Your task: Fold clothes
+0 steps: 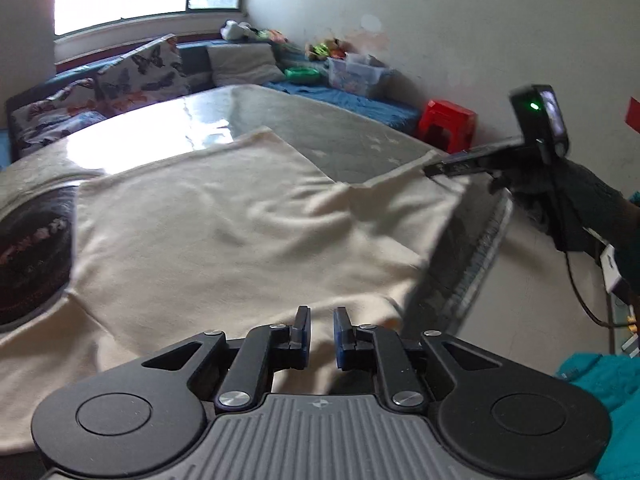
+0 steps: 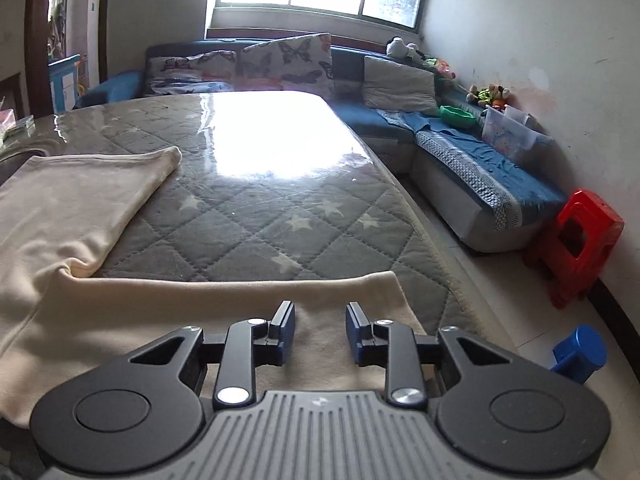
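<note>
A cream garment (image 1: pixel 220 220) lies spread on the quilted grey table (image 1: pixel 340 136), partly folded, with one edge lying across the near side (image 2: pixel 200 296). My left gripper (image 1: pixel 322 312) hovers over the garment's near part, jaws a little apart, only cloth showing below the gap. My right gripper (image 2: pixel 320 308) stands open over the cream strip near the table's right edge, nothing pinched between its blue pads. In the left wrist view the right gripper (image 1: pixel 430 170), held by a dark-gloved hand (image 1: pixel 568 200), has its tips at the garment's slightly raised right corner.
The table (image 2: pixel 260 208) has a glossy cover with strong window glare. A blue sofa (image 2: pixel 480 176) with cushions and toys runs behind and to the right. A red stool (image 2: pixel 576 240) and a blue object (image 2: pixel 578 352) stand on the floor. A dark patterned patch (image 1: pixel 32 248) sits far left.
</note>
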